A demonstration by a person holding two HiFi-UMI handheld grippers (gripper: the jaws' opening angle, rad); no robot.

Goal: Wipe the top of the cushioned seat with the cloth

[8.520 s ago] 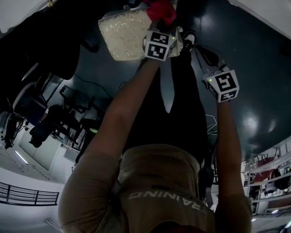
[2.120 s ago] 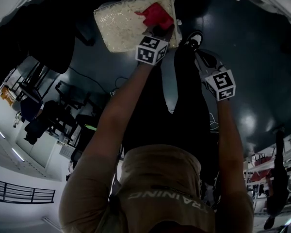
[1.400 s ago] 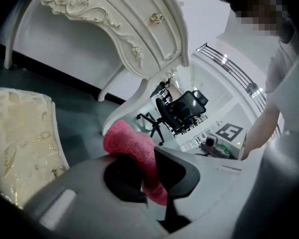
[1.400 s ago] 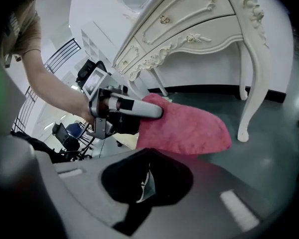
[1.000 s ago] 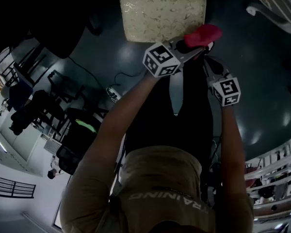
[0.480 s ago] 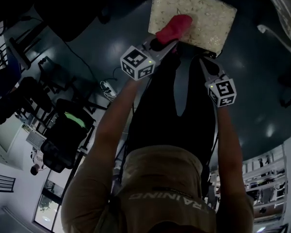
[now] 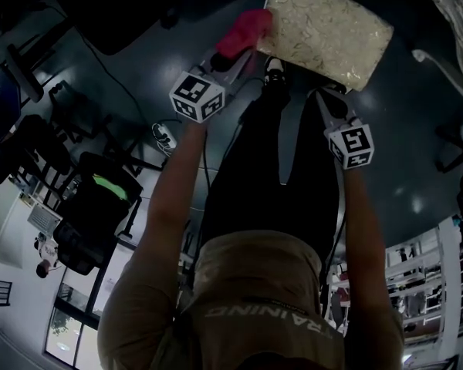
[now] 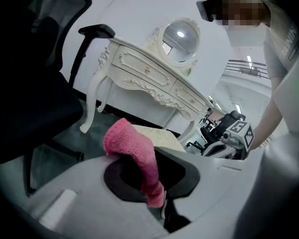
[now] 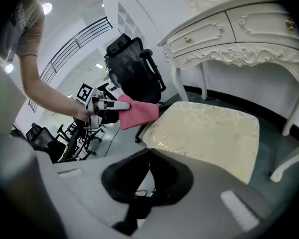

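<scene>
The cushioned seat (image 7: 328, 29) has a cream, patterned top and sits at the upper right of the head view. My left gripper (image 7: 230, 54) is shut on a pink cloth (image 7: 244, 32), which hangs just off the seat's left edge. In the left gripper view the cloth (image 8: 134, 156) drapes over the shut jaws (image 8: 148, 158). My right gripper (image 7: 329, 100) hovers by the seat's near edge, shut and empty. The right gripper view shows the seat (image 9: 209, 133) ahead of the jaws (image 9: 149, 152) and the cloth (image 9: 139, 111) to its left.
A white carved dressing table (image 9: 239, 34) with a round mirror (image 8: 179, 36) stands behind the seat. A black office chair (image 9: 134, 66) is beyond the left gripper, and more chairs (image 7: 100, 206) and cables lie on the dark floor at the left.
The cloth was on the seat's near-left part half a second ago; my left gripper has carried it leftward off the edge. The right gripper has held its place.
</scene>
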